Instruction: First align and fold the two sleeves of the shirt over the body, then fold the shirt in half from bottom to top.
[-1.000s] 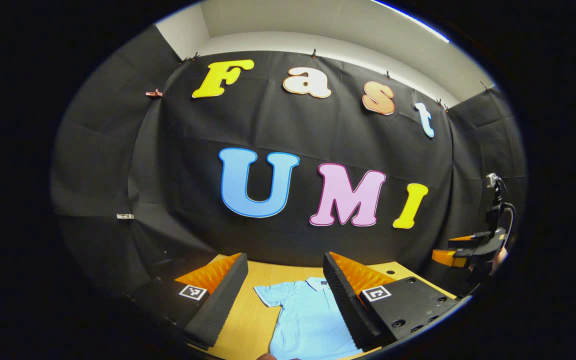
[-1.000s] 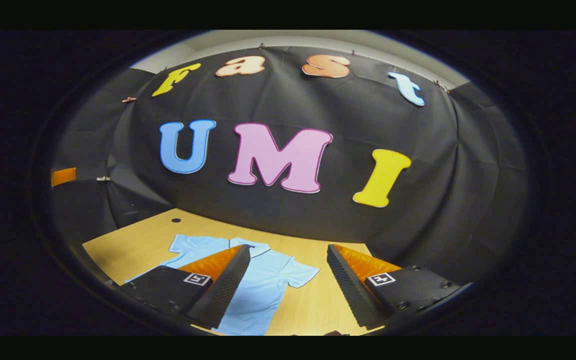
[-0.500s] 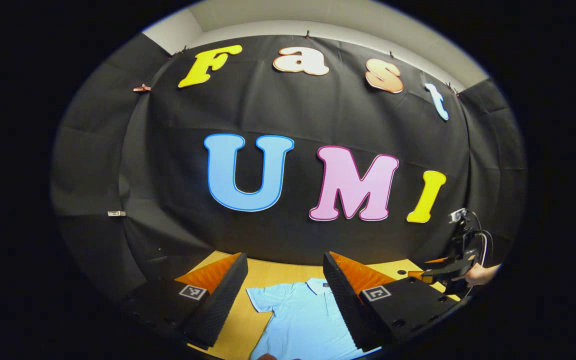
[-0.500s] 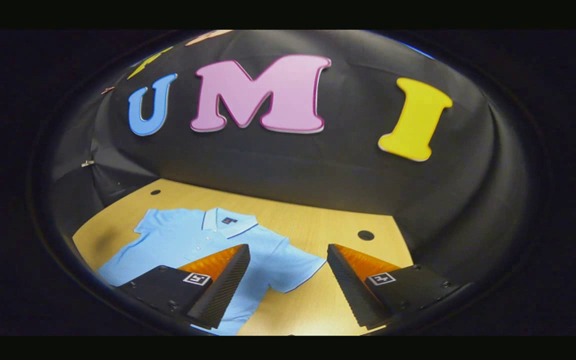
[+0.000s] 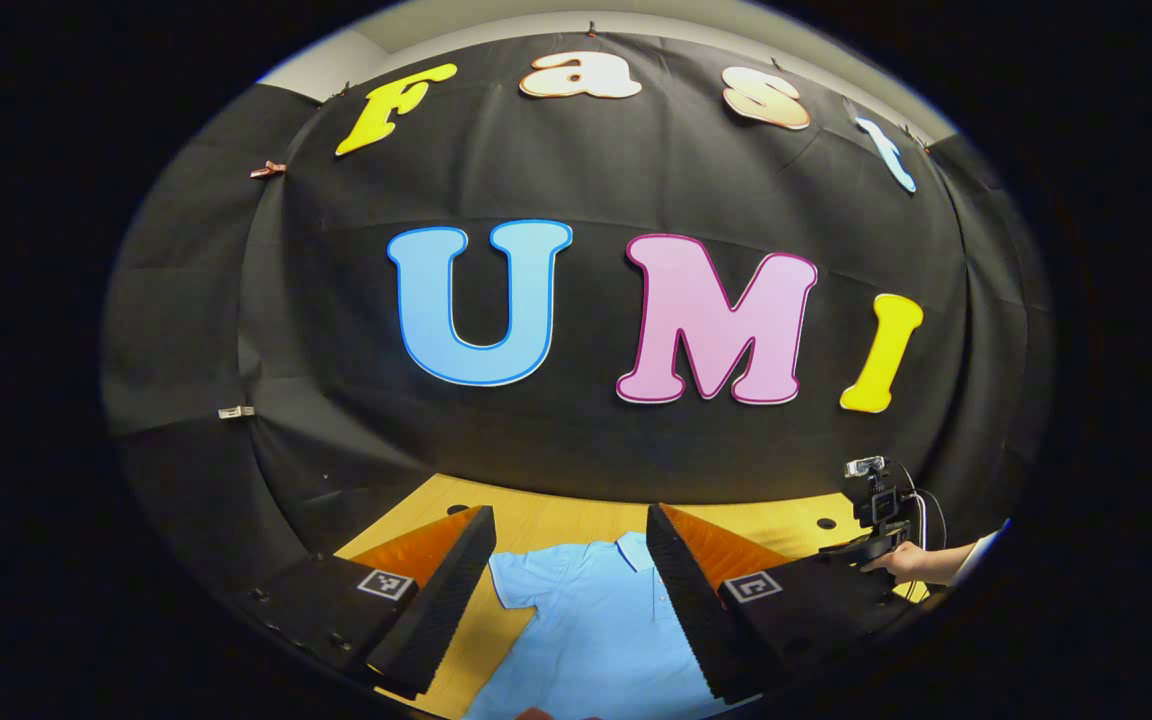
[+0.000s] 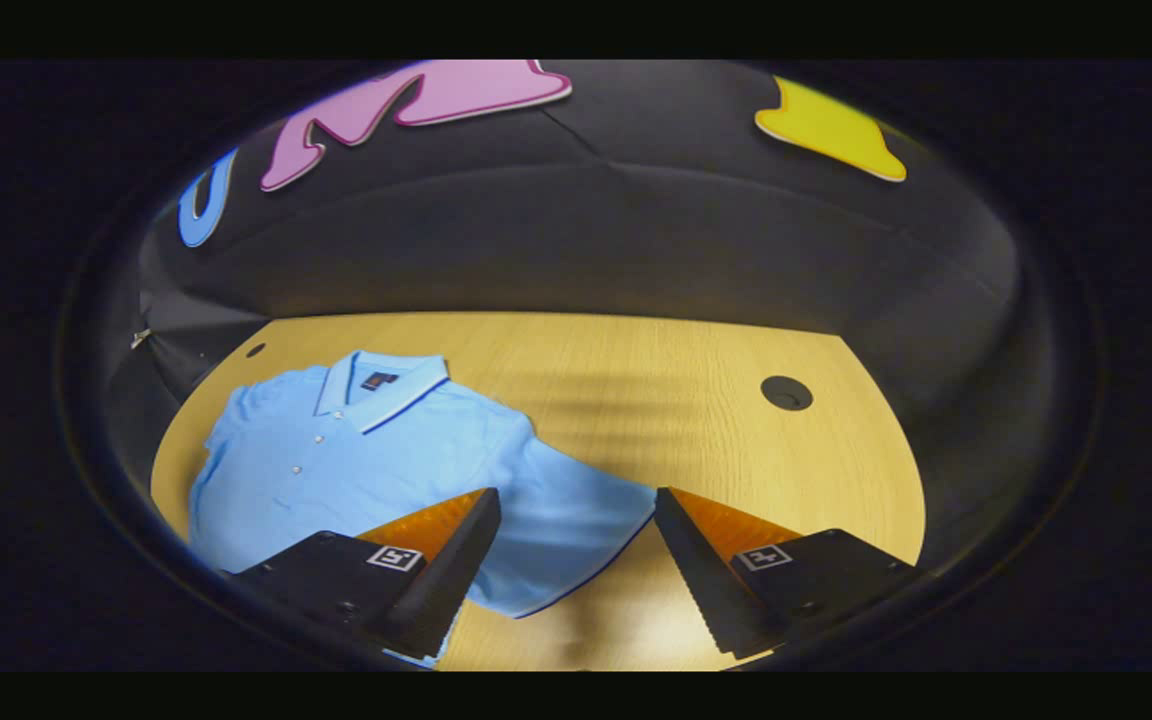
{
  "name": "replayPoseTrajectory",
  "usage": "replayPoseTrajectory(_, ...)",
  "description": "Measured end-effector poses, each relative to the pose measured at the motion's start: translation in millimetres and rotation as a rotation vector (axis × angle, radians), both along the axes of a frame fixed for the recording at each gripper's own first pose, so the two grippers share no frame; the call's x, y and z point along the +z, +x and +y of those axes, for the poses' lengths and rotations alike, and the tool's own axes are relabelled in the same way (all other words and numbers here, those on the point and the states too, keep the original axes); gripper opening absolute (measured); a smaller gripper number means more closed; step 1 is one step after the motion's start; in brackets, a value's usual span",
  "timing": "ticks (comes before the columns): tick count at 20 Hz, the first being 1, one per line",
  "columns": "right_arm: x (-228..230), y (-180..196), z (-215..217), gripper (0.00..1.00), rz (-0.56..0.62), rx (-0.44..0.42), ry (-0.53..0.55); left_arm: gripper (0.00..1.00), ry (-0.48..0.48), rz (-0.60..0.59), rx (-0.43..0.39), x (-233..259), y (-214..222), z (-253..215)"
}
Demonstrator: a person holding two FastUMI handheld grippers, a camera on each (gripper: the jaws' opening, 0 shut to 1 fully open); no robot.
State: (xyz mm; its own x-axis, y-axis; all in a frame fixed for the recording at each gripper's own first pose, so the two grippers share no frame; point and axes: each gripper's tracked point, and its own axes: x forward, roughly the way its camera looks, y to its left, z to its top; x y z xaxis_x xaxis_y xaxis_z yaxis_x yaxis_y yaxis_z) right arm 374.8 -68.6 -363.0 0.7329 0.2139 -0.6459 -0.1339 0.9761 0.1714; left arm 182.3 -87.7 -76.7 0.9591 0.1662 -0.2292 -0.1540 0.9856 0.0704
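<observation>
While the light blue shirt (image 6: 366, 450) lay flat and face up on the wooden table (image 6: 636, 380), collar (image 6: 386, 385) toward the black cloth wall, both sleeves were still spread out to the sides and nothing was folded. Right tongs (image 6: 576, 545) stood wide open above the table, nothing between the fingers; the gap between them framed the outer end of one sleeve (image 6: 576, 510), its dark-trimmed hem curving just ahead of the fingertips. No contact with the cloth could be made out. One finger covered part of the shirt's body in the right gripper view. A round dark hole (image 6: 786, 393) sat in the tabletop, well apart from the shirt on the bare side; a smaller hole (image 6: 255, 350) showed near the far corner beyond the collar. Left tongs (image 5: 571, 570) were likewise wide open and empty, held above the table, with the shirt (image 5: 596, 620) seen between the fingers, collar and the other sleeve (image 5: 521, 578) in sight, table (image 5: 556, 515) beyond. Far off at the edge of the left gripper view, a hand (image 5: 901, 562) with a pale sleeve cuff held the other tongs low over the table. Shirt looked smooth, buttons down the placket, a small dark tag inside the collar.
</observation>
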Motion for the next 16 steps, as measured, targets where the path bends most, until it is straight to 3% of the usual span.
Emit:
replayPoseTrajectory(7,-30.2,9.3,3.4,0.98,0.042,0.047,-0.039,0.97,-0.028,0.047,0.021,-23.1,18.9,-25.9)
replayPoseTrajectory(8,-28.9,8.2,2.6,0.92,0.041,0.046,-0.035,0.97,-0.038,0.051,0.021,-26.4,19.5,-28.4)
replayPoseTrajectory(13,-20.8,5.1,16.1,0.08,0.062,0.041,0.028,0.97,-0.045,0.042,0.012,-25.2,21.6,-34.1)
replayPoseTrajectory(15,11.4,7.8,35.7,0.08,-0.004,0.065,0.076,0.97,-0.075,0.032,0.027,-24.9,21.7,-25.9)
replayPoseTrajectory(16,27.5,7.4,48.0,0.02,-0.033,0.082,0.098,0.97,-0.09,0.038,0.03,-26.7,20.7,-23.7)
